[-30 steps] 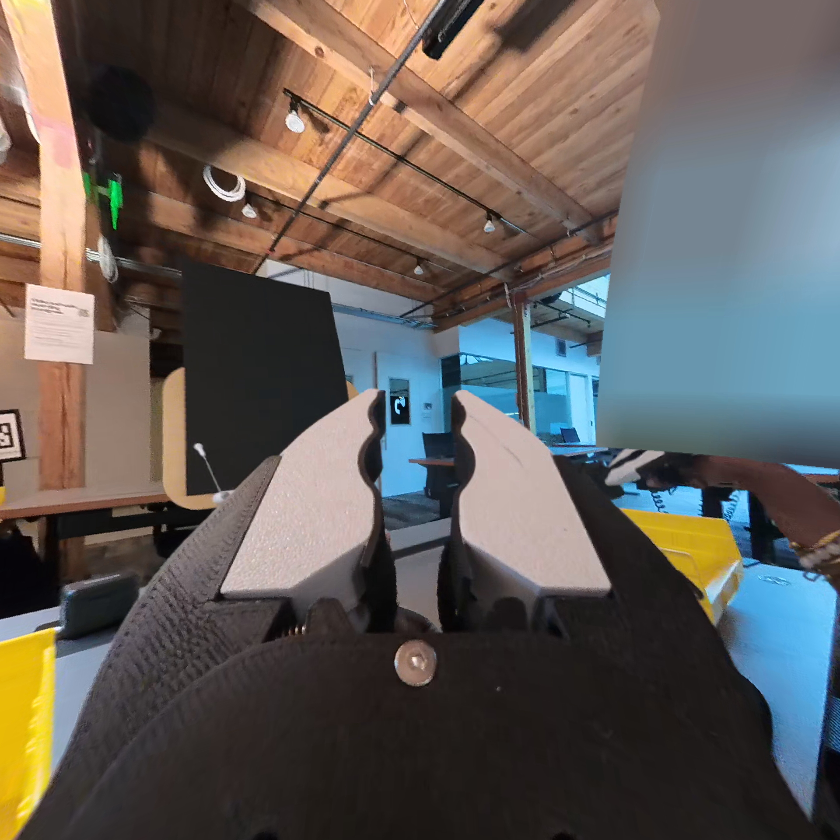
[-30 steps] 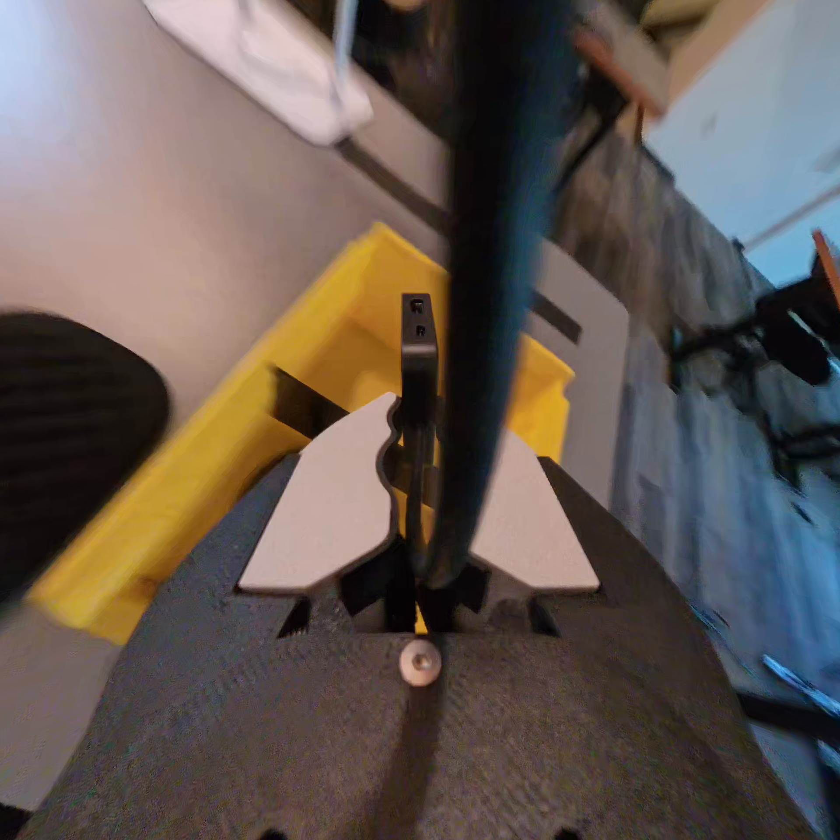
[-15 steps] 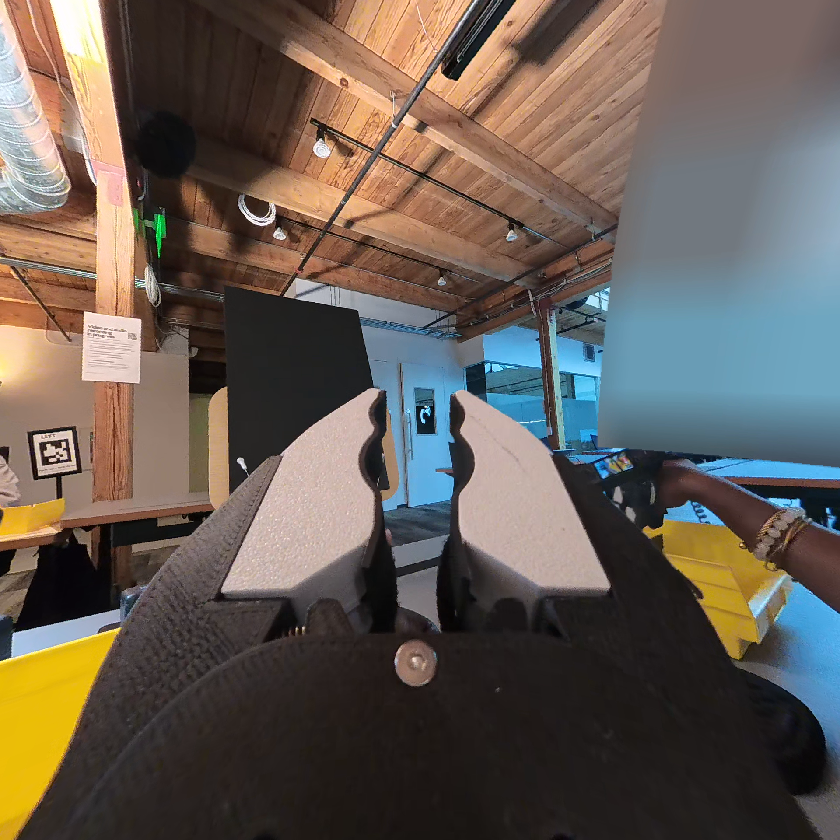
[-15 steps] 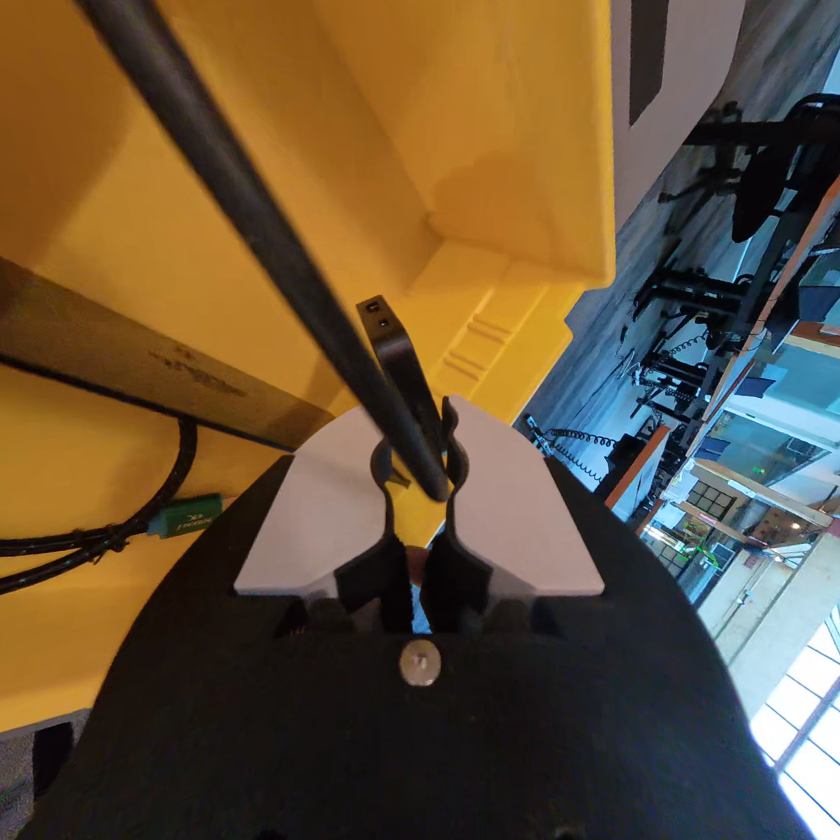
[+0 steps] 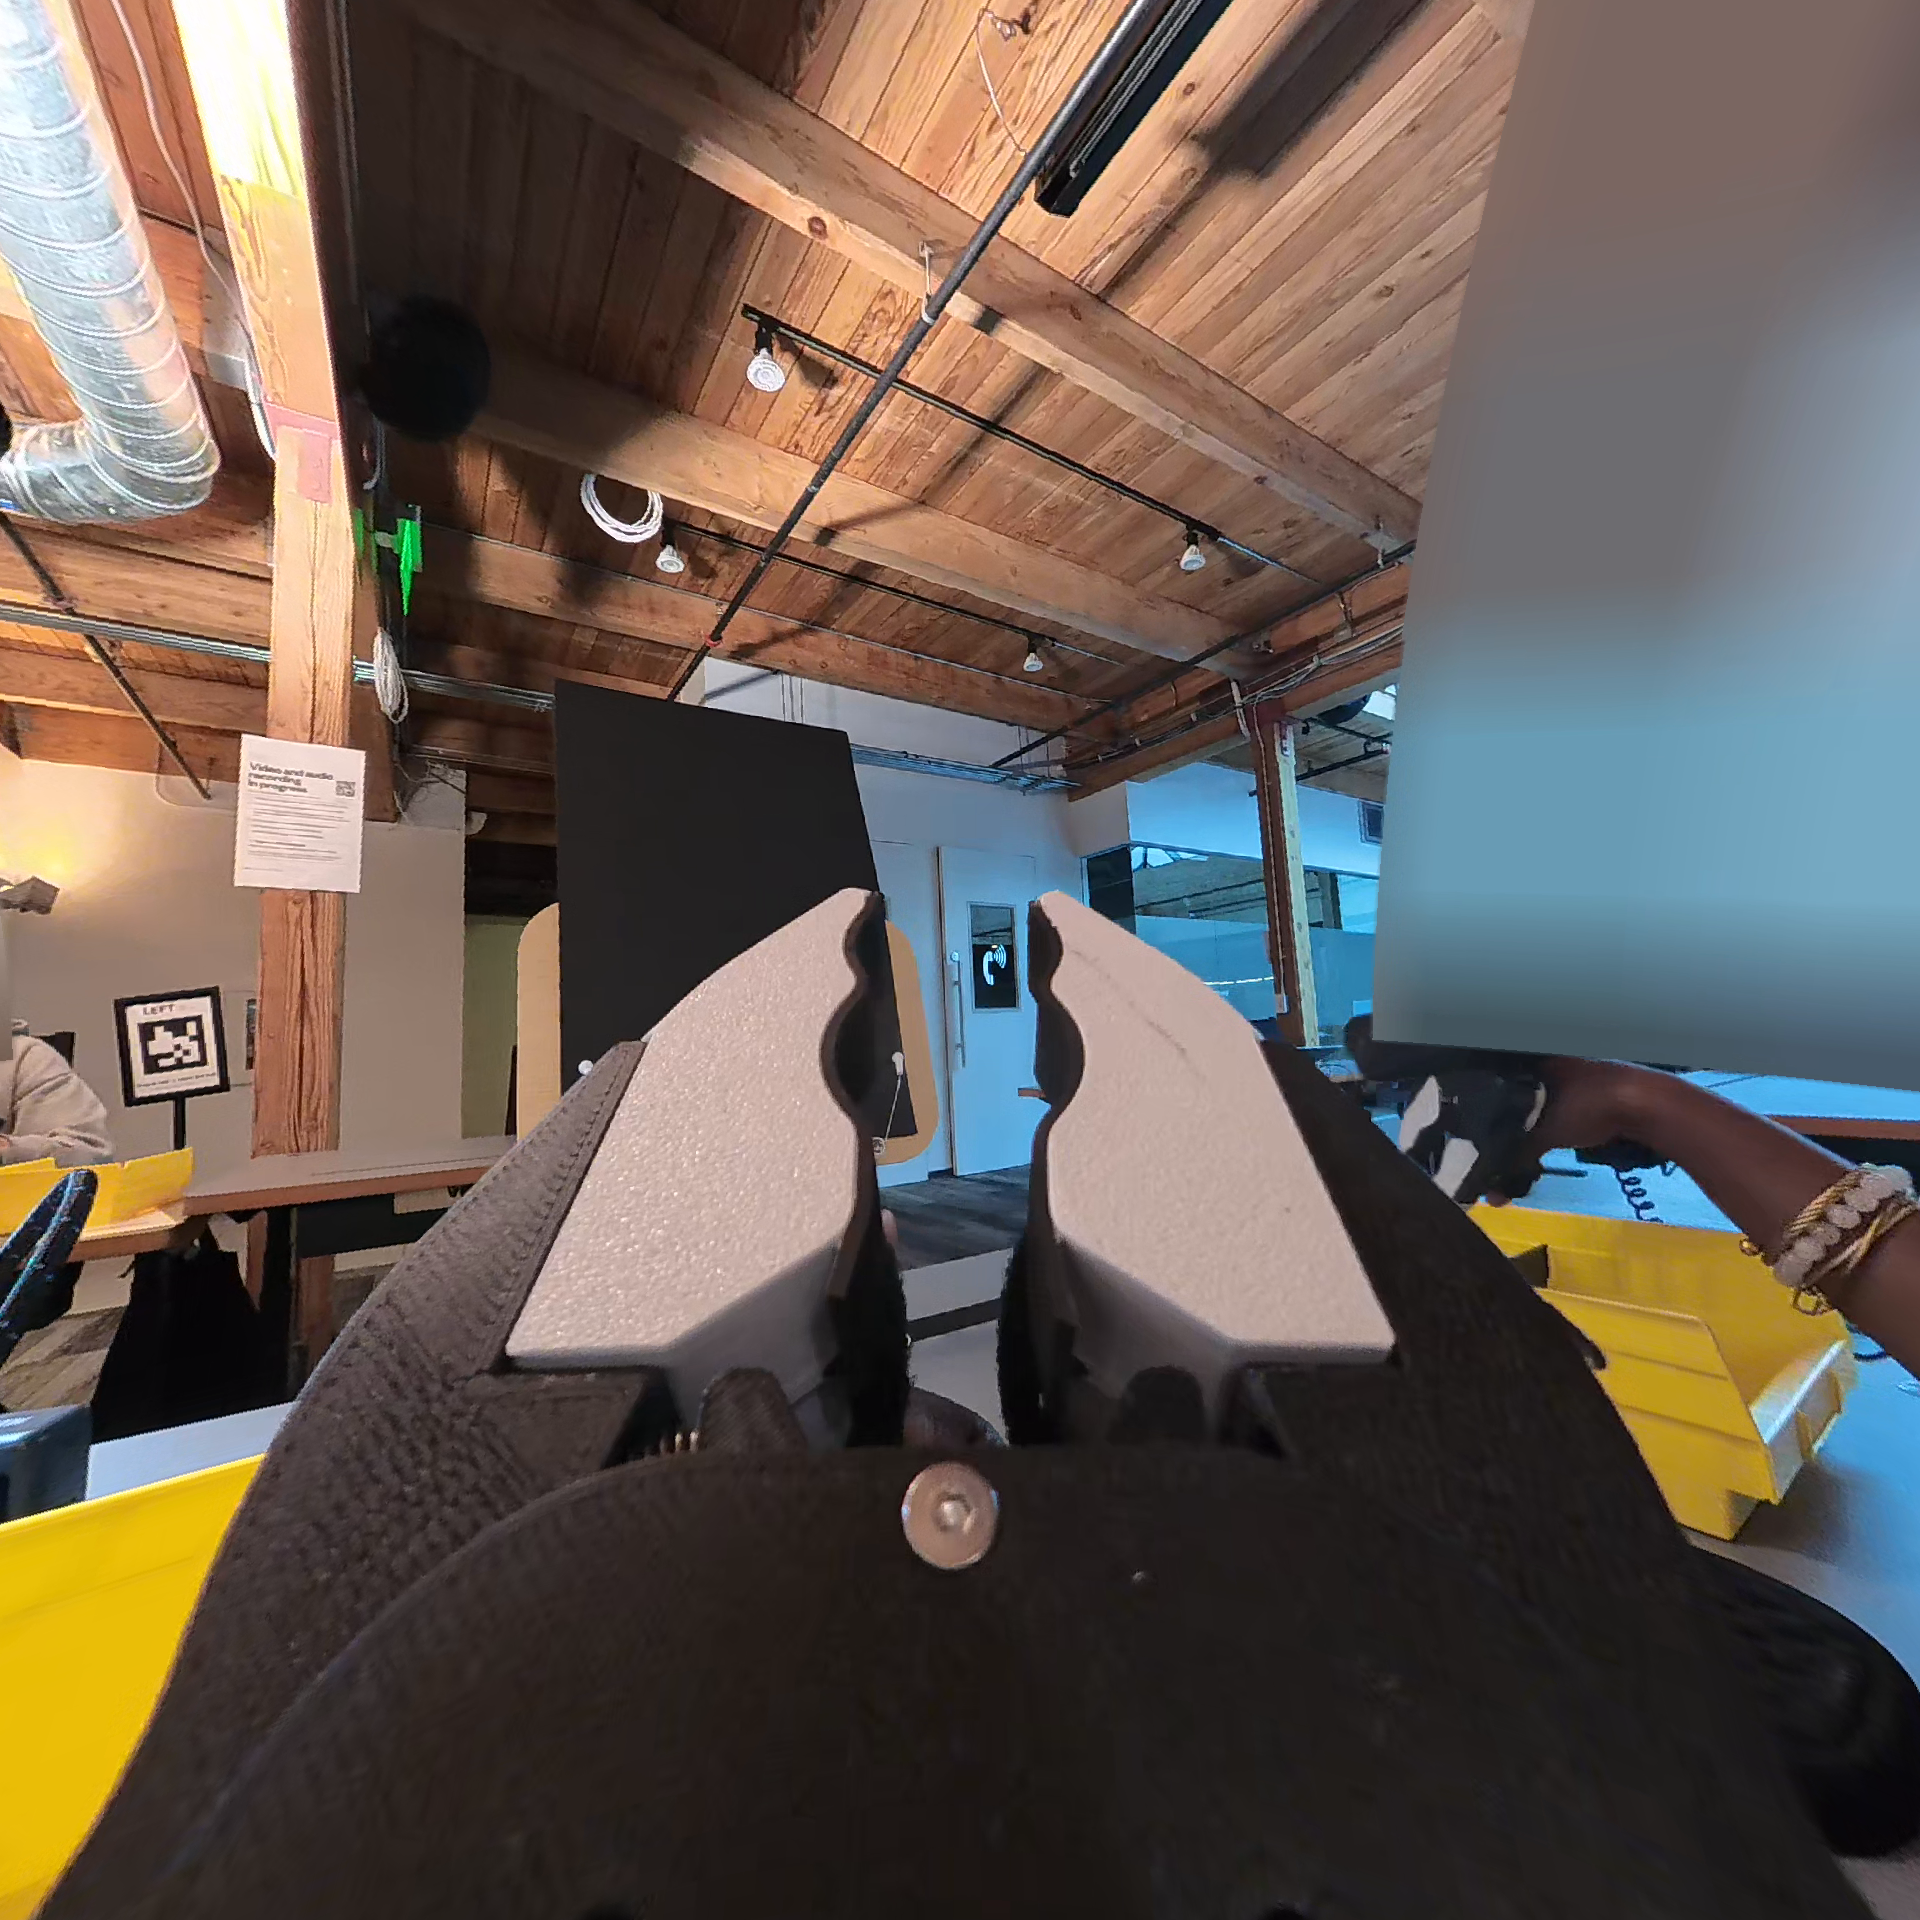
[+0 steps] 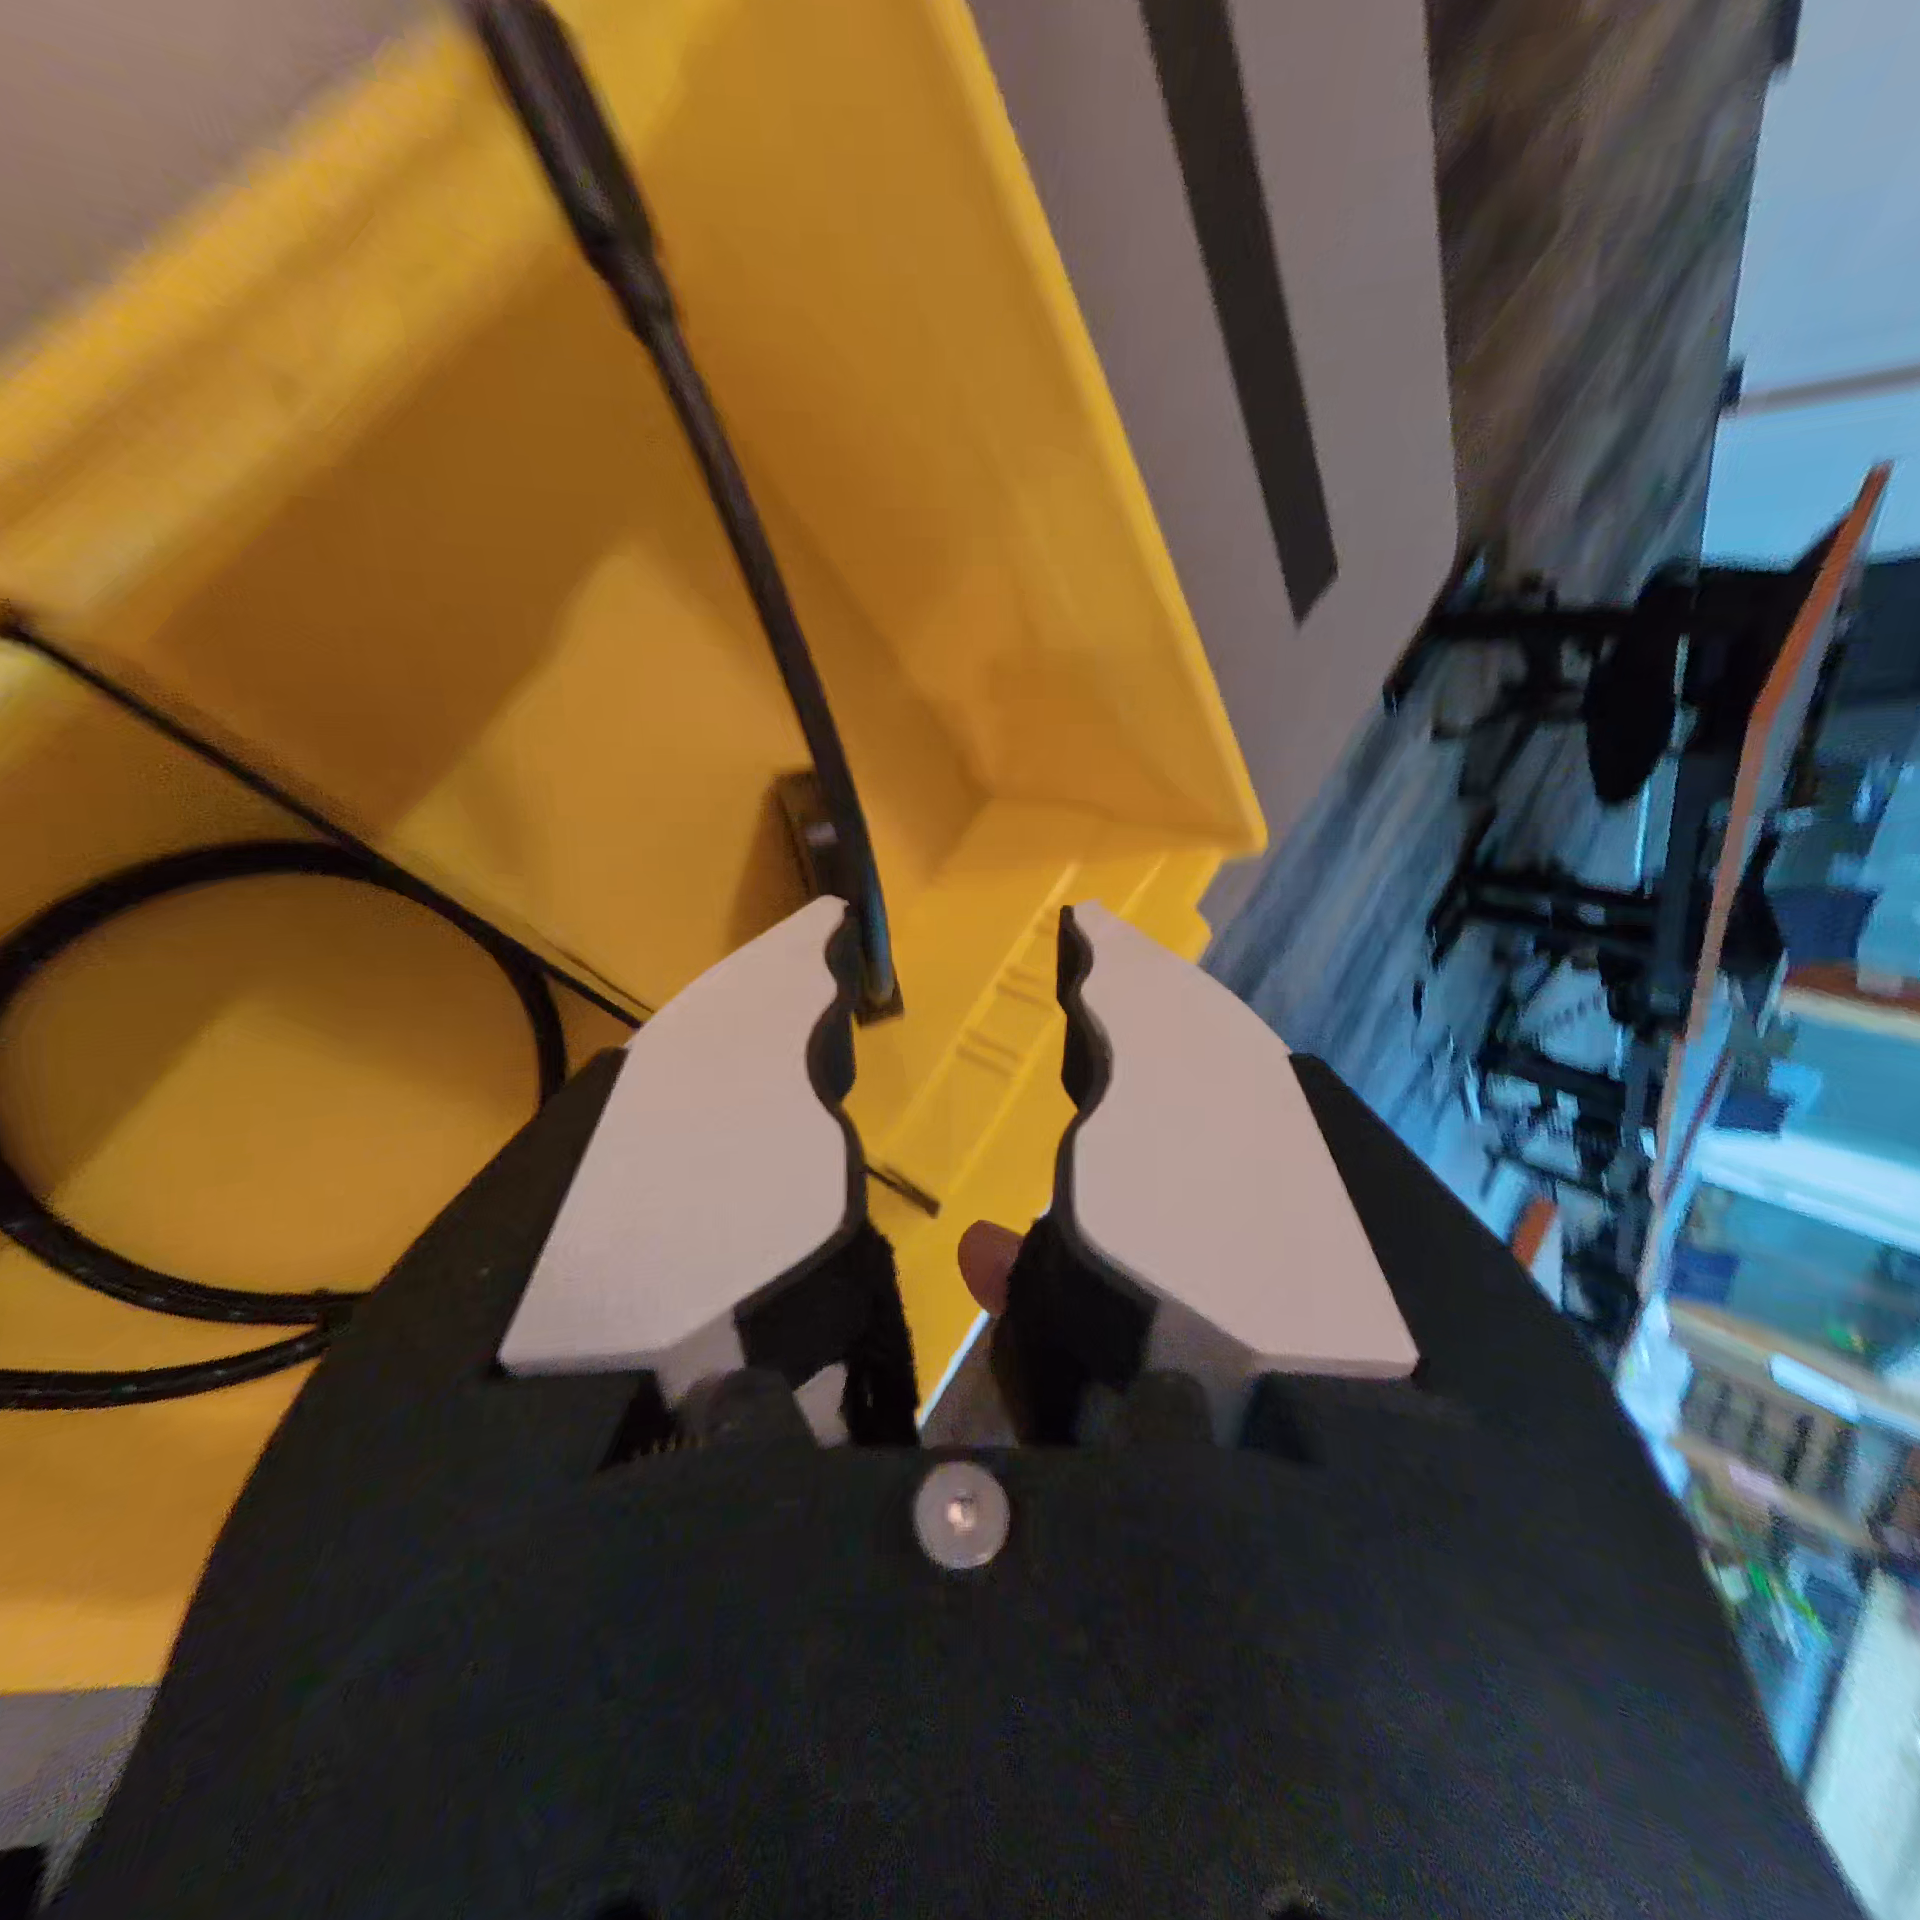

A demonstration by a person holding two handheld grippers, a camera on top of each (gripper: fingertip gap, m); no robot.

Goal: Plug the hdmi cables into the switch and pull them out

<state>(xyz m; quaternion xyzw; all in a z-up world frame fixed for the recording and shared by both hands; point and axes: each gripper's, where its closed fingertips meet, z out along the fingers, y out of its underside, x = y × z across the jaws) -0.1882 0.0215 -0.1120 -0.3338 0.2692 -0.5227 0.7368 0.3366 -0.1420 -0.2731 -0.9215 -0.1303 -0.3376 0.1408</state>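
Now the right gripper (image 6: 956, 914) hangs over the yellow bin (image 6: 1091, 582) with its grey fingers (image 6: 707, 1132) released, a clear gap between the tips. The black hdmi cable (image 6: 727, 478) runs down from the upper left, and its lower end lies against the inner edge of the left finger tip, touching it on that side only; the right finger stands apart from it. Just behind that end a small dark block, blurred, sits in the bin. A second black cable (image 6: 260, 1091) loops on the bin floor to the left.

The left wrist view shows none of this cable. There the left gripper (image 5: 956, 914) points out across the room under a wooden ceiling (image 5: 935, 312), fingers (image 5: 727, 1143) parted and empty. It does show the person's hand (image 5: 1590, 1101) and braceleted wrist holding the other gripper above the yellow bin (image 5: 1683, 1371) on the grey tabletop (image 5: 1870, 1455), and another yellow bin (image 5: 94, 1621) at lower left.

Half a second ago the right fingers were clenched on the cable, with the slim black switch standing up between them; they have since opened. The left gripper's view is nearly unchanged.
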